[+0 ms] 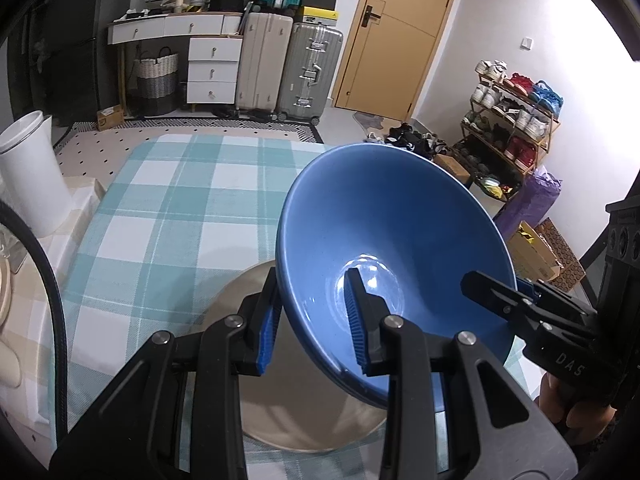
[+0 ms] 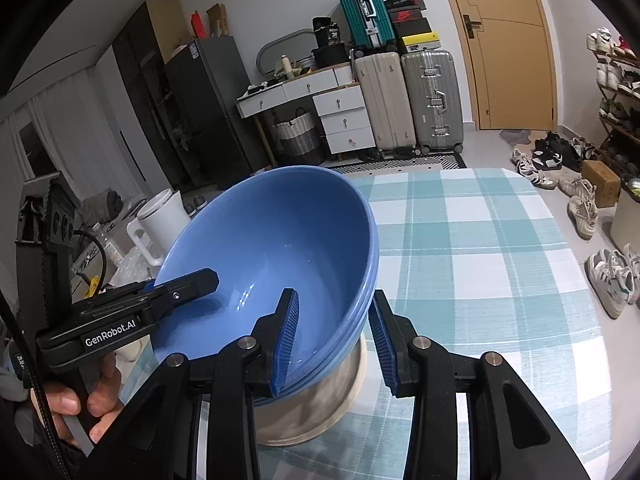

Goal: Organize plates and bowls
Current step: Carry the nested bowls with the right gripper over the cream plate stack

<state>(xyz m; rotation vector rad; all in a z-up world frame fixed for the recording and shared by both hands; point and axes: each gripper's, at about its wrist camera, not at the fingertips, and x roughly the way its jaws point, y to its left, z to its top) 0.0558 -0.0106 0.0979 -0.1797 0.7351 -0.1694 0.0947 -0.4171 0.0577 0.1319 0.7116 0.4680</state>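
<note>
A stack of blue bowls (image 1: 384, 216) (image 2: 280, 224) is held tilted above a beige plate (image 1: 304, 412) (image 2: 316, 404) on the checked tablecloth. My left gripper (image 1: 312, 328) straddles the bowls' near-left rim, one finger inside, one outside, with a gap to the rim. My right gripper (image 2: 334, 340) straddles the opposite rim the same way, jaws apart. Each gripper shows in the other's view, the right gripper (image 1: 500, 300) and the left gripper (image 2: 176, 292), each with a finger over the rim.
The table (image 1: 168, 208) (image 2: 480, 248) has a teal and white checked cloth. A white jug (image 1: 32, 176) (image 2: 160, 220) stands off the table's left edge. Suitcases, drawers, a door and a shoe rack (image 1: 512, 120) lie beyond.
</note>
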